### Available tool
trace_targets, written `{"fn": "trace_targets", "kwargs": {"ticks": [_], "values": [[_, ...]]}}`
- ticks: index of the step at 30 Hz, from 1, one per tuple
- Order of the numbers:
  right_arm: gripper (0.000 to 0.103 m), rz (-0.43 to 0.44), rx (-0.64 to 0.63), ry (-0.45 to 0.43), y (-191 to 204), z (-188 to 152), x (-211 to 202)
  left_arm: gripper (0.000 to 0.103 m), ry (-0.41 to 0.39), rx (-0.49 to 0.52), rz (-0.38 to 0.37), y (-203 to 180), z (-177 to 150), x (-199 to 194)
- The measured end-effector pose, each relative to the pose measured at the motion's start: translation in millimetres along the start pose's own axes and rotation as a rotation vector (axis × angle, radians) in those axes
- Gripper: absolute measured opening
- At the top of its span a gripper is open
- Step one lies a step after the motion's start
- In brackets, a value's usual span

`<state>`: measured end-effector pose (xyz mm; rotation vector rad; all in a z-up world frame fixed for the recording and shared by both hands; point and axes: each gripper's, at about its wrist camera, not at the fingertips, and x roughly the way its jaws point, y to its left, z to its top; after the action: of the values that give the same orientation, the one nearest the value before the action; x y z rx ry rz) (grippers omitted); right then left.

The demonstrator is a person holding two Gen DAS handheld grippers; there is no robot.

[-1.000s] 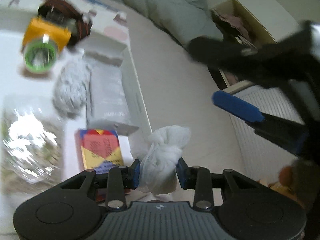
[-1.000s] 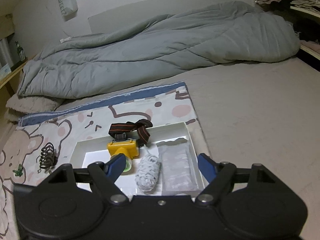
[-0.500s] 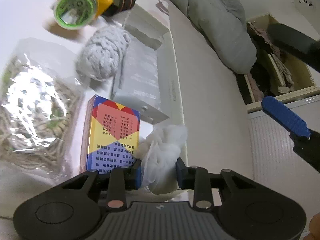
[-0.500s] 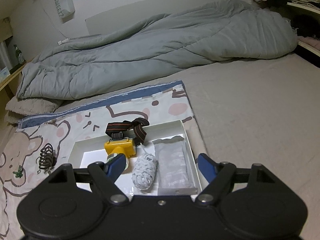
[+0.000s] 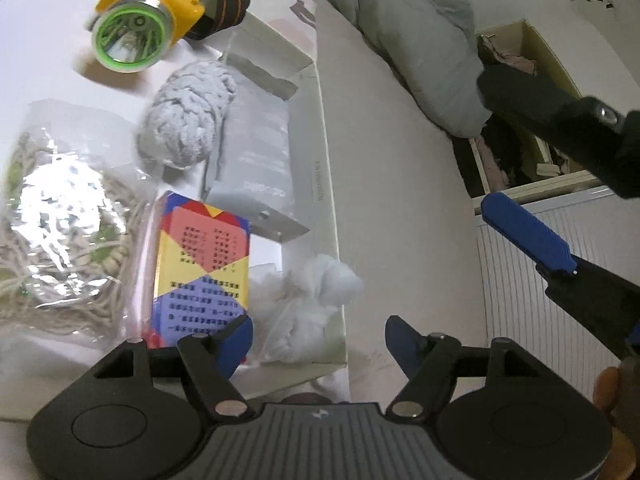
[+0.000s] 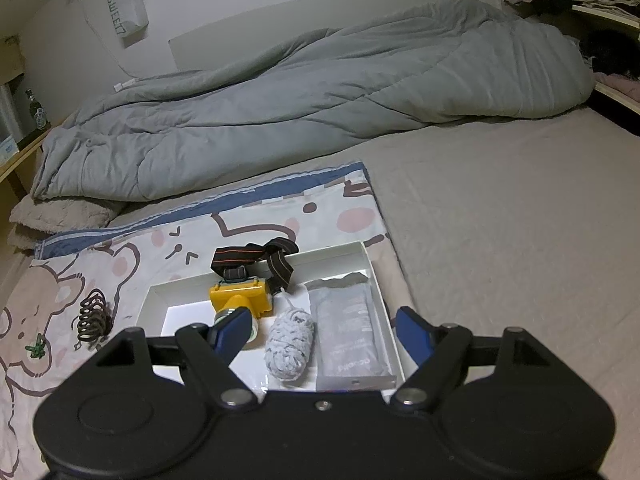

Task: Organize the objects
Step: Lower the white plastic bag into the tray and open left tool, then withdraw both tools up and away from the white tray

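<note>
While the grey duvet [image 6: 320, 96] covers the back of the bed [image 6: 520, 240], a white tray [image 5: 324, 184] sits on the printed mat [image 6: 256, 224]. It holds a cord bag [image 5: 60, 224], pouch [image 5: 256, 160], colourful box [image 5: 204, 264], headlamp [image 5: 144, 20], yarn [image 5: 188, 116] and a white wad [image 5: 308, 304] in its near corner. Left gripper [image 5: 320, 340] fingers are spread, the wad just ahead of the left one, unheld. Right gripper [image 6: 320, 332] fingers are spread above the tray.
</note>
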<state>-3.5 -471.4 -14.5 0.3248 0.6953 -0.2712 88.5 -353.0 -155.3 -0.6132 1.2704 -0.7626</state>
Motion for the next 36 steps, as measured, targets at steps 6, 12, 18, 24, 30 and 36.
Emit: {"fn": "trace_targets", "kwargs": {"ticks": [6, 12, 18, 24, 30, 36], "values": [[0.080, -0.017, 0.002, 0.004, -1, 0, 1, 0.073, -0.003, 0.093, 0.068, -2, 3, -22], [0.080, -0.027, 0.008, 0.009, -2, -3, 0, 0.073, -0.063, 0.211, 0.149, -7, 18, -59], [0.080, -0.023, -0.016, 0.012, 6, -6, -1, 0.074, -0.124, 0.293, 0.230, -5, 34, -104], [0.041, -0.039, -0.060, 0.104, 5, -15, 8, 0.075, -0.153, 0.371, 0.295, -2, 42, -146], [0.019, -0.036, 0.001, 0.270, -14, -36, 28, 0.075, -0.155, 0.466, 0.355, 2, 43, -175], [0.021, -0.133, -0.071, 0.334, -10, -51, 53, 0.077, -0.152, 0.551, 0.386, 5, 39, -196]]}}
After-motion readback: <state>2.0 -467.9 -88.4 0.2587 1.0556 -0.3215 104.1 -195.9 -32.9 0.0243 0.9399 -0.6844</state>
